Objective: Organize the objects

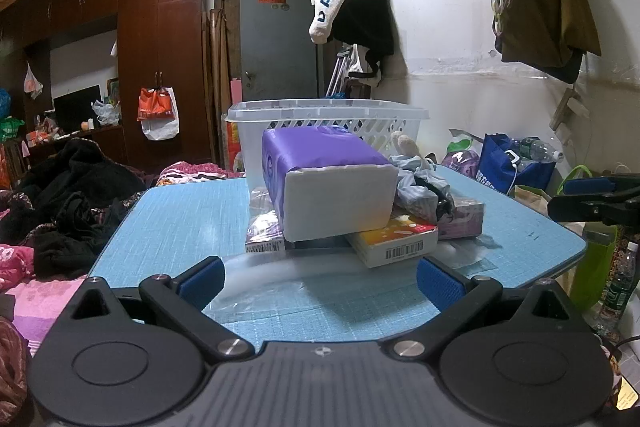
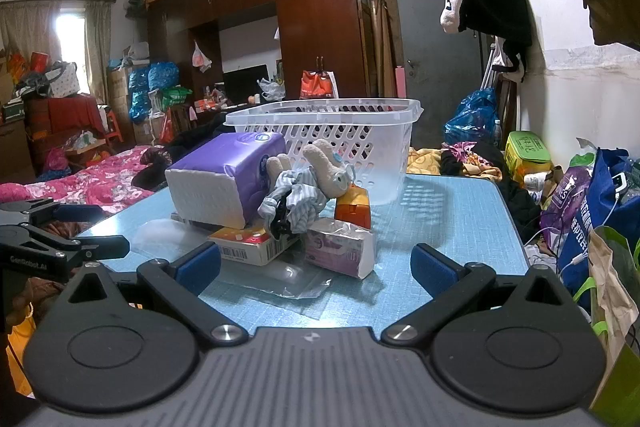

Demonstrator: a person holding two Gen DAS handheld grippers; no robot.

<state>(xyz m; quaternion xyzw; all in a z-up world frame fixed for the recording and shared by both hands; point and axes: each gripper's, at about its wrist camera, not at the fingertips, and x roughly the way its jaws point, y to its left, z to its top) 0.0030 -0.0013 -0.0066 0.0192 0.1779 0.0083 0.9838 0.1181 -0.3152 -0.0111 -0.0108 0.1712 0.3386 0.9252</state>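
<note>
Both grippers, left [image 1: 320, 281] and right [image 2: 316, 267], hung with jaws spread wide and empty above the blue bench [image 1: 192, 219]. Ahead, a purple tissue pack [image 1: 320, 179] topped a heap of boxes before the white basket [image 1: 328, 111].

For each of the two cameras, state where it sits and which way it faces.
Left wrist: sits on the left tongs, low at the near edge of the blue table, facing the purple tissue pack and white basket; its open blue pads show, and the right tongs at the right edge.
Right wrist: sits on the right tongs, further right, facing the same pile; the left tongs show at left.
Shared: table, pack, basket, stuffed toy.
</note>
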